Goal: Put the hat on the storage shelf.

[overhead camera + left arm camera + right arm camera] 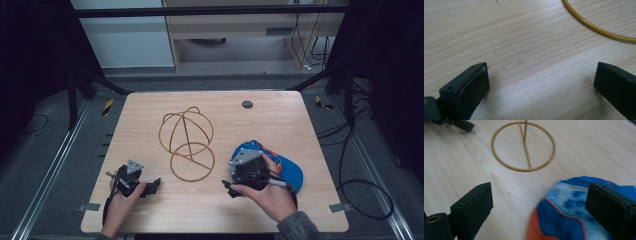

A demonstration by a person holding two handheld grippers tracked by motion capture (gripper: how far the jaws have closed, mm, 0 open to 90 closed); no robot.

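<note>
A gold wire stand, a dome of hoops over a flat ring, sits in the middle of the wooden table. To its right lies a blue cap with orange trim. My right gripper hovers at the cap's left edge. In the right gripper view it is open, the cap lies under its right jaw, and the stand's ring lies ahead. My left gripper rests near the front left; it is open over bare wood, with the ring ahead.
A small dark round plug is set in the table's far side. Black frame legs and floor cables surround the table. The left gripper shows at the top left of the right gripper view.
</note>
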